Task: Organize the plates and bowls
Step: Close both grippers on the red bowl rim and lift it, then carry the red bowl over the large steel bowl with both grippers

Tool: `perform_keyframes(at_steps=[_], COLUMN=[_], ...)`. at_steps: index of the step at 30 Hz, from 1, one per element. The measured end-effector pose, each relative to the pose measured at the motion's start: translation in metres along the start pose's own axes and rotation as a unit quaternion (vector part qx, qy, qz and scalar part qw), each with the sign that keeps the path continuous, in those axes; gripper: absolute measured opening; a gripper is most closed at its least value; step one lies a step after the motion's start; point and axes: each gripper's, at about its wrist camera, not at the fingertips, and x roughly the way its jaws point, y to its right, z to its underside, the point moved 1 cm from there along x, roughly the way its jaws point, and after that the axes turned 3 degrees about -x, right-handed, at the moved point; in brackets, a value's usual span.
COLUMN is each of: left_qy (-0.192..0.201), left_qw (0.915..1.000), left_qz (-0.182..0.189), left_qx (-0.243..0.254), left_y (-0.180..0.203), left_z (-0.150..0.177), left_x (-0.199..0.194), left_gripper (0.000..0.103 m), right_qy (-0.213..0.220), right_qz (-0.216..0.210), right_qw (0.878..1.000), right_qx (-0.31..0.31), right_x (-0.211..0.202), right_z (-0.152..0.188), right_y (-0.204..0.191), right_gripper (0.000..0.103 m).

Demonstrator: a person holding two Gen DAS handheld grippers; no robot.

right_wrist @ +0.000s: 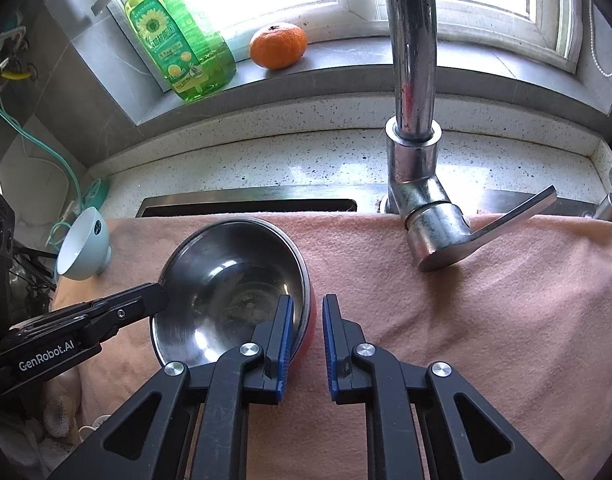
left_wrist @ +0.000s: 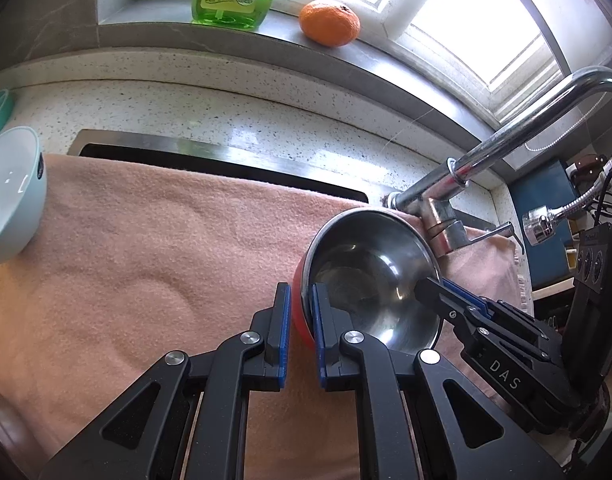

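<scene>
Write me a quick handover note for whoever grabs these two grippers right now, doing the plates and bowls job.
Left gripper: shut on the steel bowl, clamping its rim on the left side.
Right gripper: shut on the same bowl's opposite rim.
The steel bowl, red outside, rests on the pink towel near the tap.
The white bowl lies tipped at the towel's far left edge, untouched.
Done: both grips on the steel bowl.
Left: probably lift it, bring it to the white bowl and stack them. No plates in view.
</scene>
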Motion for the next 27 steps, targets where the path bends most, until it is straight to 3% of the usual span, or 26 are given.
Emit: perform_keyframes(at_steps=[27], left_qy=[0.018], left_qw=[0.9997], left_qz=[0.013], left_qx=[0.013], left_y=[0.007], left_z=[0.015], left_x=[-0.036], left_gripper=[0.007], right_qy=[0.008], right_qz=[-0.004], right_qw=[1.000], right_qx=[0.006], right_x=[-0.030], right_z=[0.012], right_y=[-0.013], right_gripper=[0.008])
